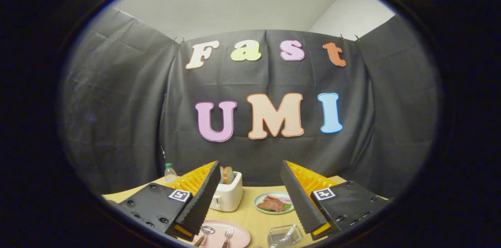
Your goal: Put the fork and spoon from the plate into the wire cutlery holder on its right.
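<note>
Gripper view, tool (250, 197) hanging wide open over the table (254, 216), holding nothing, spoon (205, 233) and fork (228, 235) sitting on pink plate (238, 236), wire cutlery holder (285, 235) just beside, right.

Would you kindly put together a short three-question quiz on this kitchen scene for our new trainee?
1. True or false: the fork and spoon lie on the pink plate.
2. What sits in the white toaster beyond the fingers? A) bread slices B) a bottle C) a fork
3. Fill in: the gripper is ____, with nothing between its fingers.

Key
1. True: both rest on the plate, left of the wire cutlery holder.
2. A: bread slices stick out of the top.
3. Open: it hangs above the wooden table.
</note>
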